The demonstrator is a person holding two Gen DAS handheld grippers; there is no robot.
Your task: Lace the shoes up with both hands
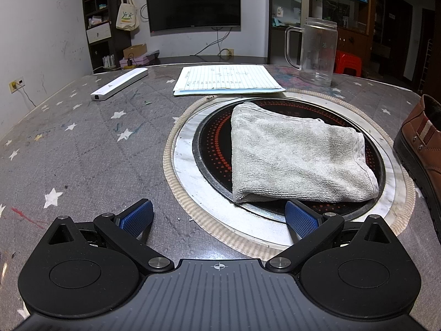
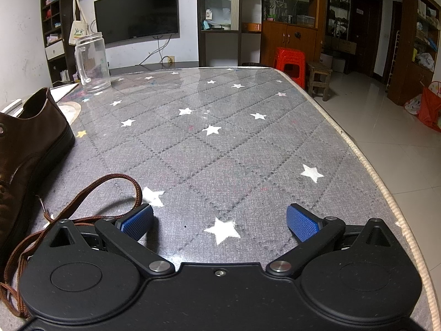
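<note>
Only partly framed: shoe (image 2: 24, 149), lace (image 2: 82, 193)

- A home living room: a wall-mounted television (image 1: 193, 2) hangs straight ahead of the left gripper (image 1: 219, 216).
- Cluttered shelves (image 1: 96, 13) and a tote bag (image 1: 127, 13) stand ahead-left.
- Red plastic stools (image 2: 290, 60) and a tiled floor (image 2: 386, 138) lie ahead-right of the right gripper (image 2: 220, 218).
- The desk (image 2: 220, 138) wears a star-patterned cover.

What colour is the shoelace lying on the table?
Reddish brown, a braided lace; it shows best in the right wrist view, beside the brown shoe.
</note>
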